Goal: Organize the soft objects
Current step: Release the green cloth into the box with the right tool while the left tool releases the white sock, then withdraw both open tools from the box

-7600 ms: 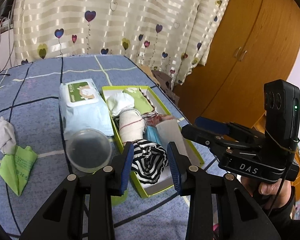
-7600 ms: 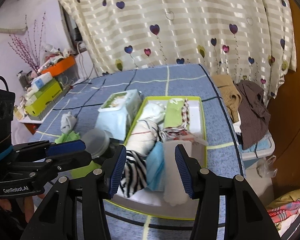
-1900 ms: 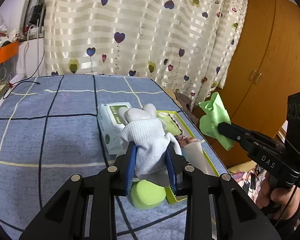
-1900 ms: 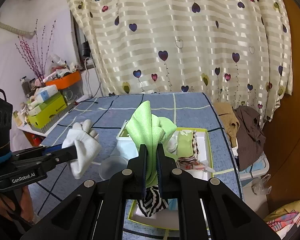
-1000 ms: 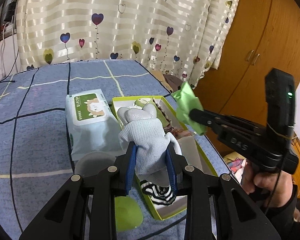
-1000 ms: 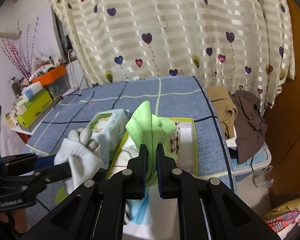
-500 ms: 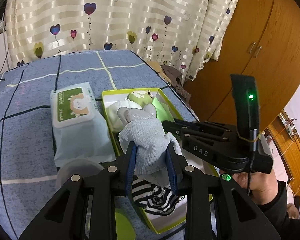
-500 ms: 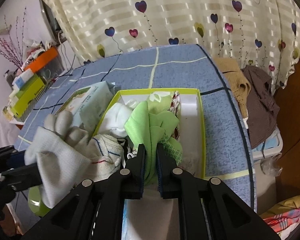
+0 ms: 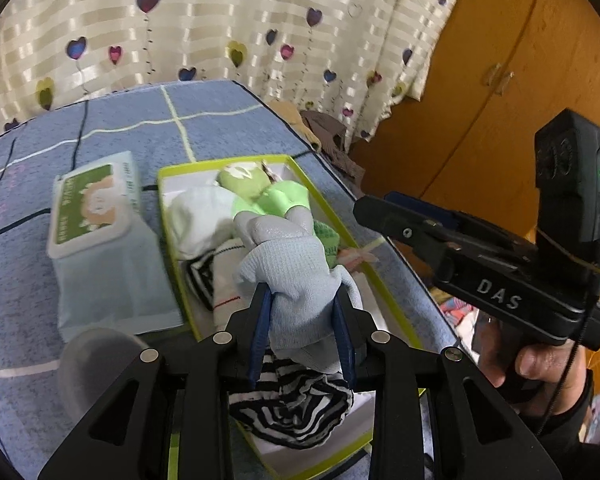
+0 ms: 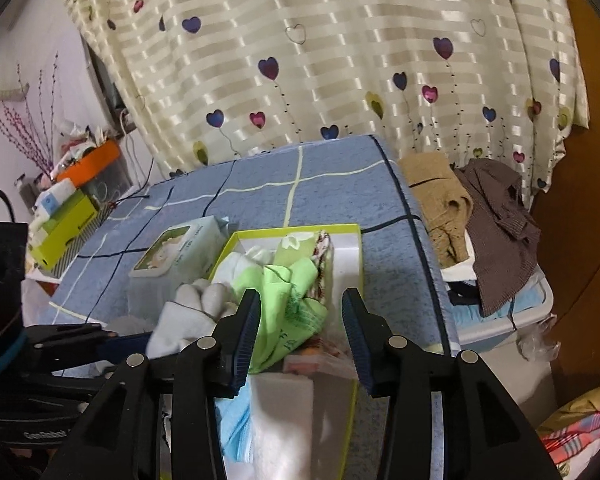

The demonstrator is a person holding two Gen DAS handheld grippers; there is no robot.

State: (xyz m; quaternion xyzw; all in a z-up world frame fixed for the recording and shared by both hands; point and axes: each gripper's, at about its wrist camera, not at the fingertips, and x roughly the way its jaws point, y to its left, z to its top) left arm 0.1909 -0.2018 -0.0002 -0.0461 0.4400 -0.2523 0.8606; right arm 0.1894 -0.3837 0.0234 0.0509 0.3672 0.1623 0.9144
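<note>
Right wrist: green cloth point(image 10: 290, 300) lies in box point(image 10: 350, 229).

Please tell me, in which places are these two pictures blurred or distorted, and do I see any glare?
Left wrist view: fisheye bends the wardrobe and darkens the corners; the wipes pack is motion-smeared, while the left tongs stay sharp. Right wrist view: the green cloth in the box is slightly blurred; the curtain shows shiny bands, no harsh glare.

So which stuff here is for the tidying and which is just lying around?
For the tidying: white glove in the left gripper; green cloth under the open right gripper; yellow-green box.
Just lying around: wipes pack; clothes pile; curtain; wardrobe.
</note>
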